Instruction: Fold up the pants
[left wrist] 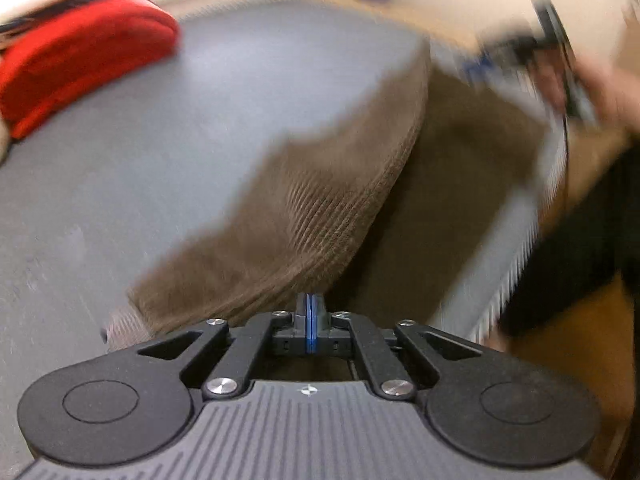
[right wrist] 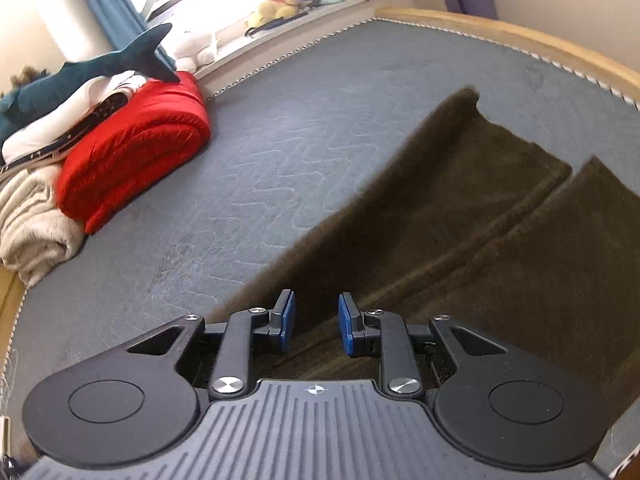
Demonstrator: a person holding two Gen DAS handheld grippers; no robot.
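Observation:
Brown corduroy pants (left wrist: 320,208) lie on the grey mattress (left wrist: 200,100). One part is lifted and curls over from the tips of my left gripper (left wrist: 311,312), which is shut with its blue pads pinching the fabric's edge. The left wrist view is blurred by motion. In the right wrist view the pants (right wrist: 480,232) lie spread flat, both legs running to the far right. My right gripper (right wrist: 317,318) hovers over their near end, its blue pads apart with nothing pinched between them. A person's hand (left wrist: 604,92) with the other gripper shows blurred at the upper right of the left wrist view.
A folded red blanket (right wrist: 136,148) lies at the far left of the mattress (right wrist: 280,120), with a beige blanket (right wrist: 36,224) and a plush shark (right wrist: 100,64) beside it. A wooden bed frame (right wrist: 520,40) rims the far edge. Soft toys (right wrist: 280,4) line the window sill.

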